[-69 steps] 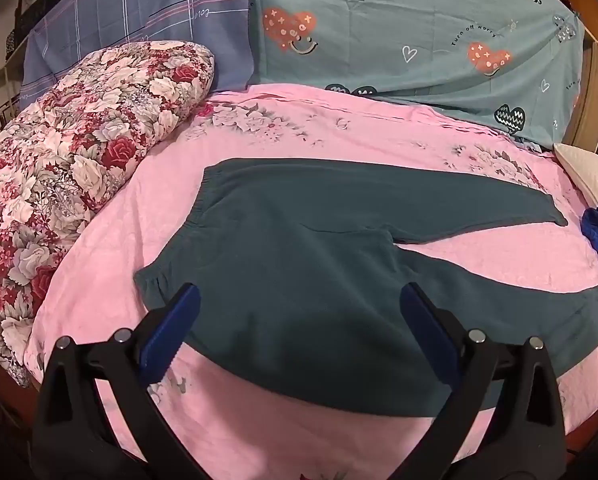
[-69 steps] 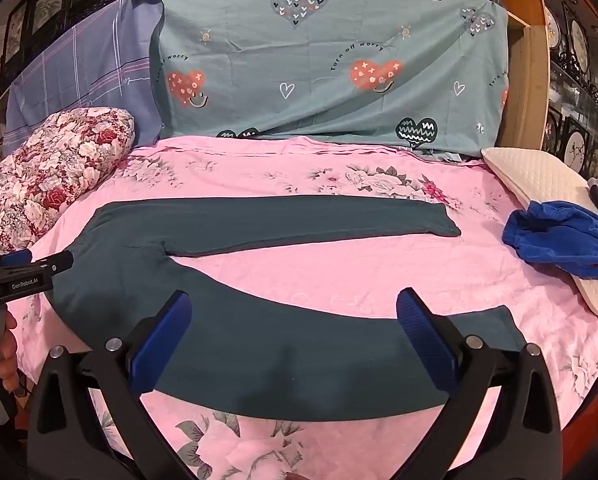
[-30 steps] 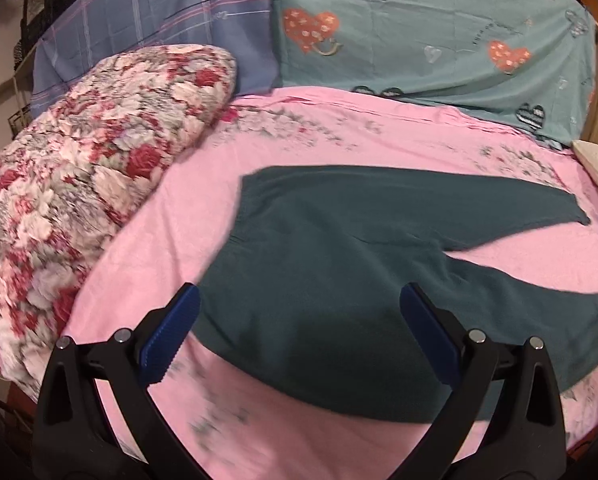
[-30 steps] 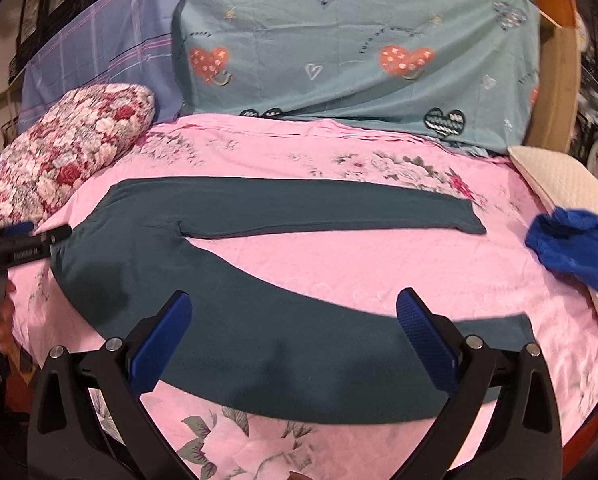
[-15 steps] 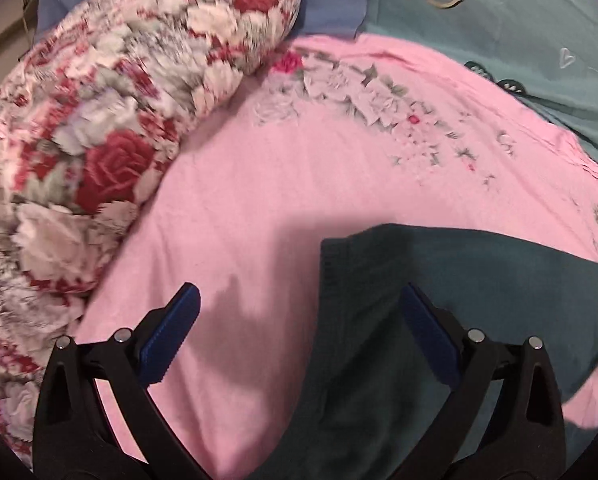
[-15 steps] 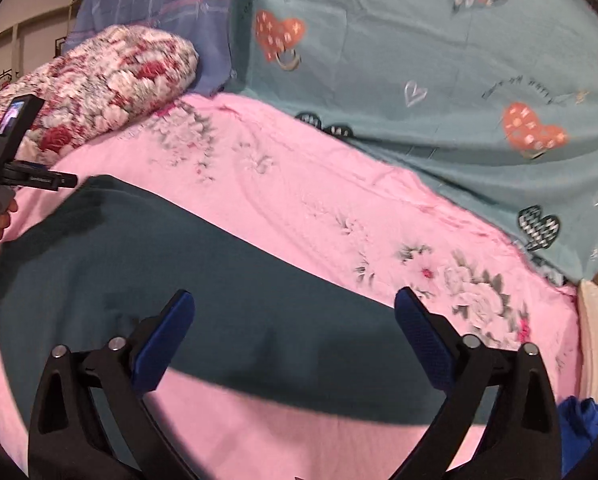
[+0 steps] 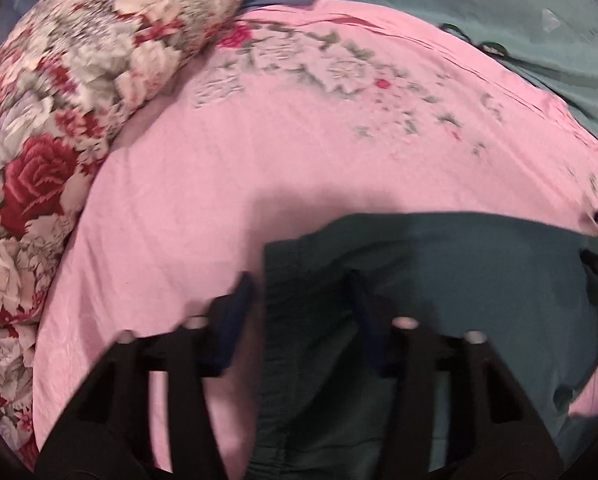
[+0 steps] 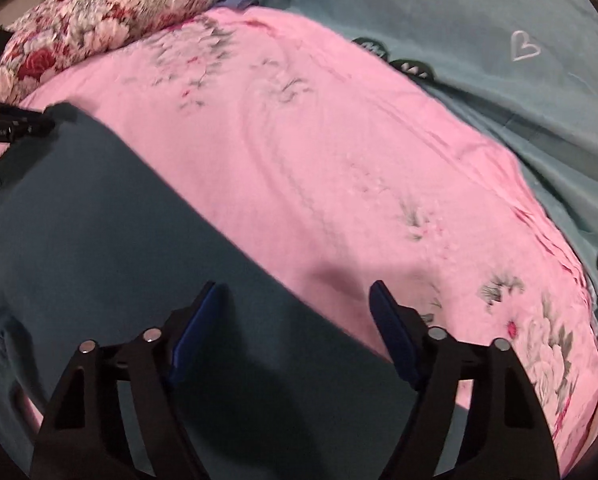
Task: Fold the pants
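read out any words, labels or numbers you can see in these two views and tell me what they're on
No text can be read.
Left tool: a small white label on its black body, too small and blurred to read.
Teal sheet: only hearts and patterned shapes, no words visible.
Pants: no label visible.

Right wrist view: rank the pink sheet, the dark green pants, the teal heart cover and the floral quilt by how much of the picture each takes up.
1. Pink sheet
2. Pants, close behind; nearness to the camera enlarges them
3. Teal cover
4. Floral quilt, smallest and partly cut off
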`<state>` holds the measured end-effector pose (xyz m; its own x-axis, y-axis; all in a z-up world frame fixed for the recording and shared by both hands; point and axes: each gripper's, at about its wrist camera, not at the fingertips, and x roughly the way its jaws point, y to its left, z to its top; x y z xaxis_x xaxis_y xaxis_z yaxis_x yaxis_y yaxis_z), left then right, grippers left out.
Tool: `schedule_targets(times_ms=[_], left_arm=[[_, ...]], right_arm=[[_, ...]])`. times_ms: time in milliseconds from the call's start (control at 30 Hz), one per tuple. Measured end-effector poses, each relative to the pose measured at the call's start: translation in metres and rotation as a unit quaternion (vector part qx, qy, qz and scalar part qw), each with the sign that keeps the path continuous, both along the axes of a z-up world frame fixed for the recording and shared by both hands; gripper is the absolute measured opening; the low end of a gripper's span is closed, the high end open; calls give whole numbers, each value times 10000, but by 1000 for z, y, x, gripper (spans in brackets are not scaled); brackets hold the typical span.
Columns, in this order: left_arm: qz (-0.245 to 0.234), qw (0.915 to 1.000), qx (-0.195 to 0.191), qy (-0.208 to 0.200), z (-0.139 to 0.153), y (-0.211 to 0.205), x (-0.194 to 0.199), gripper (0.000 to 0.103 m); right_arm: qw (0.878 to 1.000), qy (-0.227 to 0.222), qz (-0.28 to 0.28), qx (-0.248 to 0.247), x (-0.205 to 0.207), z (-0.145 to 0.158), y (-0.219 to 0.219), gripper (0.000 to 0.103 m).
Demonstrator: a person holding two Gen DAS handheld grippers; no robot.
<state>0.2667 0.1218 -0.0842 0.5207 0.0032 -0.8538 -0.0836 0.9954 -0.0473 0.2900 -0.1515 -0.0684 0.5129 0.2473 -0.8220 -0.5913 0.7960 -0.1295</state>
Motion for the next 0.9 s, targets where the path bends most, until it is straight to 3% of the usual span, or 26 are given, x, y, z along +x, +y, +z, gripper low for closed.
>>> schedule_targets(times_ms=[33,100,267,400,533,567,667,900], left_arm=[[-30,9999,105,-13,1,-3,-1,37],[-31,9999,94,-16,2,-3,-3,34],[11,9999,-118,-26,2,3,-4,36],[247,9996,-119,-97,1,11,-3,66],[365,9991,-115,-196,1,14,1,66],[370,9990,-109,-203,2,14,2,63],[177,9990,-340,-245,7,13,4,31],[126,9986,-470,-223,10,14,2,23]], right_arm=[[9998,134,91,142,1,1,-2,66],[9983,387,239,372,3,2,-2,37],[9975,481,367,376,-5,3,7,9],[9980,408,296,390,-8,3,6,5],[9984,311,242,405,-10,3,6,2],[9984,290,231,427,-10,4,5,2],[9982,224,204,522,-14,9,3,2],[9980,125,185,598,-22,19,2,1]])
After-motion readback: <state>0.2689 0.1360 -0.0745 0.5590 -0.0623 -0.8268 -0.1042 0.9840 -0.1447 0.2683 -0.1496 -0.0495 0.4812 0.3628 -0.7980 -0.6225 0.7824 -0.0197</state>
